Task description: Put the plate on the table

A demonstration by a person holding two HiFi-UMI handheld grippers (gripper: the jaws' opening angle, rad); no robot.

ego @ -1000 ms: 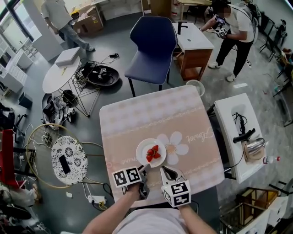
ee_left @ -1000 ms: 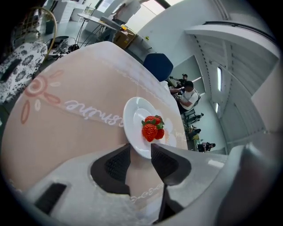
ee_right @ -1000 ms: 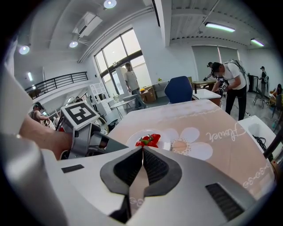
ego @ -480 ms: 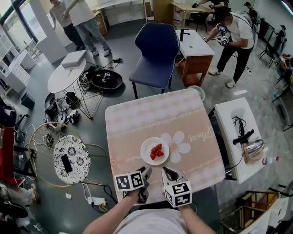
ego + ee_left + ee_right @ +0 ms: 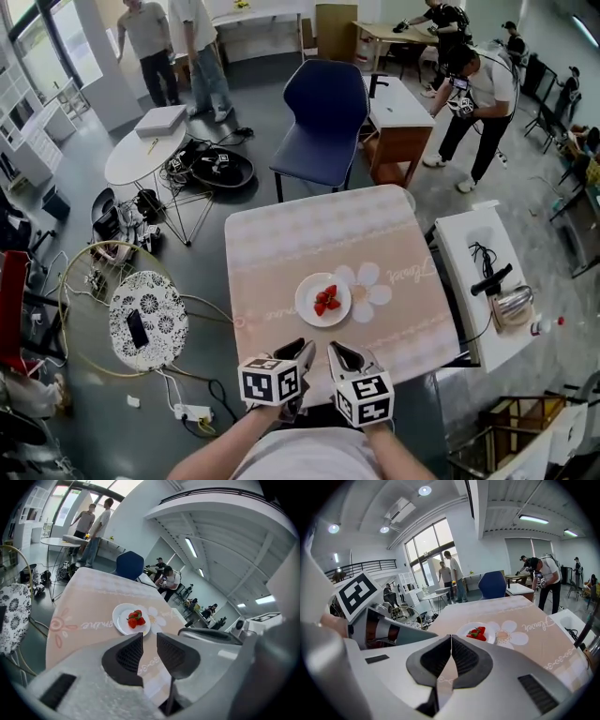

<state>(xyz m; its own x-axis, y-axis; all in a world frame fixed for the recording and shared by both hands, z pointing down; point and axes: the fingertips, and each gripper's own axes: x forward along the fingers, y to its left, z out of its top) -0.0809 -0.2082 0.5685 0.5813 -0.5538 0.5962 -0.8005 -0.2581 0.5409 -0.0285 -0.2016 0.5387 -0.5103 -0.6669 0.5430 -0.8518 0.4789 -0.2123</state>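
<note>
1. Plate (image 5: 307, 302) is sitting flat on the table (image 5: 272, 244), out ahead of both grippers and well clear of their tips. A few strawberries (image 5: 326, 300) are piled in its middle. Looks to me like the job is basically done.
2. Handling-wise, it reads as a small white glazed plate, so I'd guess stiff, smooth, a bit slick at the edge and chippable if it gets dropped. Probably not heavy. The berries are loose, so any tilt and they'd likely roll off.
3. If it needed grabbing again, I'd pinch the rim on the side nearest the gripper, one jaw over the lip and one under, and keep it level. Stay off the middle, that's where the fruit is.
4. Left gripper (image 5: 149, 638): jaws are closing, with only a narrow gap between the pads. Nothing is in that gap, you just see the tablecloth (image 5: 84, 616) through it. It isn't touching anything.
5. Right gripper (image 5: 451, 638): jaws pressed together at the tips, empty, no hold on anything. It hangs just beside the left one over the table's near edge, with the plate out in front.
</note>
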